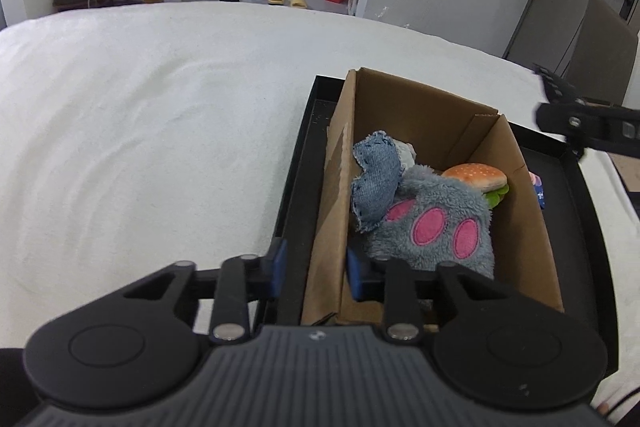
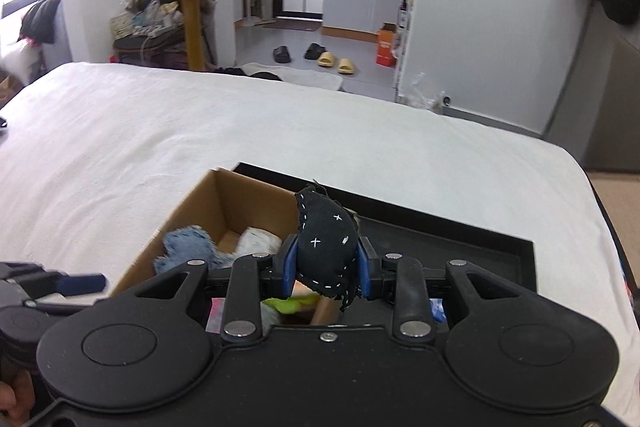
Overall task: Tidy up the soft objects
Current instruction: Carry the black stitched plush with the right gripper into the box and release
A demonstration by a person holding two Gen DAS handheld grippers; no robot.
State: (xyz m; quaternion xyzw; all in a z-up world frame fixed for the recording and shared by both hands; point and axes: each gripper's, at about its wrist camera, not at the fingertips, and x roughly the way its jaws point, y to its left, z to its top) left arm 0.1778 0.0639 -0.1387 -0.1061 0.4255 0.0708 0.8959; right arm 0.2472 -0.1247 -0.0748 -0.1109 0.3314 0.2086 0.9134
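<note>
Between the right gripper's [image 2: 325, 269] blue pads: black stitched fabric pouch [image 2: 326, 247], clamped above the brown cardboard box [image 1: 532, 227]. Box holds grey-pink plush paw [image 1: 436, 223], denim heart [image 1: 376, 183], plush burger [image 1: 476, 175]; sits in black tray [image 1: 298, 163] on white bedsheet [image 1: 140, 131]. Left gripper [image 1: 316, 263] spread wide, straddling the box wall.

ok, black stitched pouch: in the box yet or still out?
Out. The right tongs are shut on the black stitched pouch, holding it above the cardboard box, not resting inside.
</note>
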